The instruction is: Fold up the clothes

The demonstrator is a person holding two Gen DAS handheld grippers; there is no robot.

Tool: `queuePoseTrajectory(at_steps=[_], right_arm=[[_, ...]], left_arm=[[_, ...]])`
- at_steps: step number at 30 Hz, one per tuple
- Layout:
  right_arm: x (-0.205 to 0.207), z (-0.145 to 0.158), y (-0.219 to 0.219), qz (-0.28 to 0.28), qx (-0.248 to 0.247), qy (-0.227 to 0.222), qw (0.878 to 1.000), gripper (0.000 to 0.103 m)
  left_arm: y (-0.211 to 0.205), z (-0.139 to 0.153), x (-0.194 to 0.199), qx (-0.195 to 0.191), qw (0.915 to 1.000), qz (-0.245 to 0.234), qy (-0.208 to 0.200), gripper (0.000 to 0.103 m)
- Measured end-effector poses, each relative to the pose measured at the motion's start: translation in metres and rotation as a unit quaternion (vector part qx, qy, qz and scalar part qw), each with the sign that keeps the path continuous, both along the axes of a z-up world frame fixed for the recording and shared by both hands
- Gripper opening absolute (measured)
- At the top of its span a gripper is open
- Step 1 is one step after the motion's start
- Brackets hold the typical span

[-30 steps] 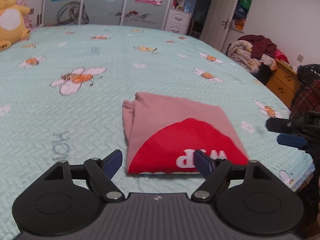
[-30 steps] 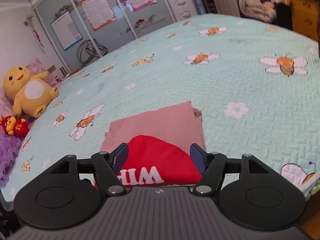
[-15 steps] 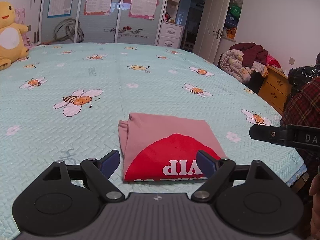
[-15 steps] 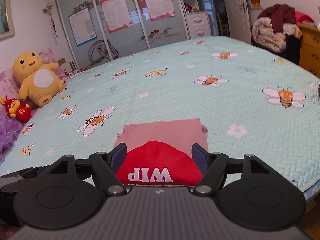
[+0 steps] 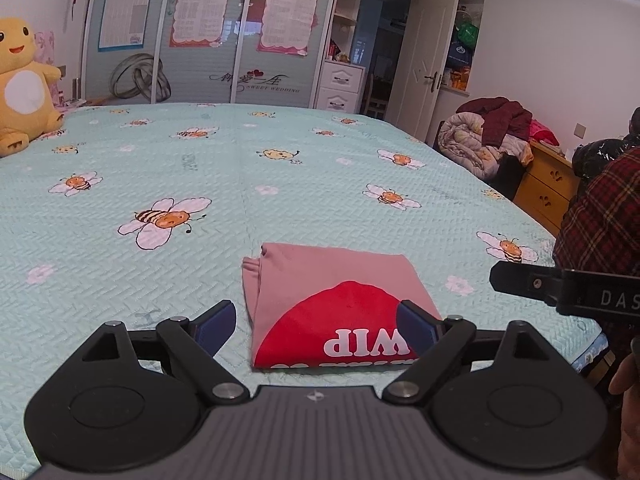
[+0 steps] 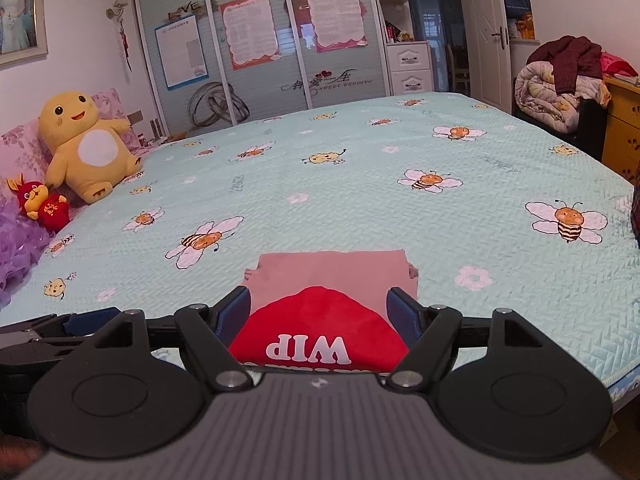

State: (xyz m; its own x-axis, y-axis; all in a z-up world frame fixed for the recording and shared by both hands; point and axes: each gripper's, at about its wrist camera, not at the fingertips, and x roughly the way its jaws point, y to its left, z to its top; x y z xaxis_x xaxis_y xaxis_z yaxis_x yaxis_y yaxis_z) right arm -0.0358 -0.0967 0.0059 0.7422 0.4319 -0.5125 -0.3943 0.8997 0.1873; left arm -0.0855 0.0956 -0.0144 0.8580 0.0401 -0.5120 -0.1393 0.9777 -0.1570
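Note:
A folded pink shirt (image 5: 332, 280) with a red print and white letters lies flat on the bed near its front edge; it also shows in the right wrist view (image 6: 332, 276). My left gripper (image 5: 316, 322) is open and empty, held above and in front of the shirt's near edge. My right gripper (image 6: 318, 310) is open and empty, also held back over the shirt's near edge. The right gripper's body (image 5: 568, 290) shows at the right of the left wrist view. The left gripper's body (image 6: 48, 330) shows at the left of the right wrist view.
The bed has a light green quilt (image 5: 200, 176) with bee prints. A yellow plush toy (image 6: 84, 144) and a small red one (image 6: 42, 206) sit at the headboard side. A pile of bedding (image 5: 488, 140) and a wooden dresser (image 5: 548, 188) stand to the right.
Both grippers have pulled back and risen away from the folded shirt, tilting up so more of the room shows. The shirt has stayed in place.

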Motion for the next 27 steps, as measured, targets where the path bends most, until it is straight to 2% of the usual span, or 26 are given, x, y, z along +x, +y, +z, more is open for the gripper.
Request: queuePoseTrajectory(at_steps=[6,9,13,27], right_arm=[[-0.006,0.004,0.002,0.005,-0.001,-0.004,1.0,0.075],[-0.008,0.004,0.005,0.007,-0.003,-0.006,1.0,0.081],[-0.007,0.003,0.011,0.01,-0.012,-0.01,1.0,0.081],[0.015,-0.014,0.028,0.015,-0.038,0.008,0.999,0.081]], left_arm=[[-0.002,0.004,-0.004,0.0,1.0,-0.002,-0.005,0.091],[0.0,0.005,-0.003,0.001,1.0,-0.001,-0.004,0.091],[0.003,0.004,-0.001,-0.003,1.0,0.001,-0.002,0.091],[0.011,-0.017,0.024,-0.017,0.9995,0.001,0.026,0.091]])
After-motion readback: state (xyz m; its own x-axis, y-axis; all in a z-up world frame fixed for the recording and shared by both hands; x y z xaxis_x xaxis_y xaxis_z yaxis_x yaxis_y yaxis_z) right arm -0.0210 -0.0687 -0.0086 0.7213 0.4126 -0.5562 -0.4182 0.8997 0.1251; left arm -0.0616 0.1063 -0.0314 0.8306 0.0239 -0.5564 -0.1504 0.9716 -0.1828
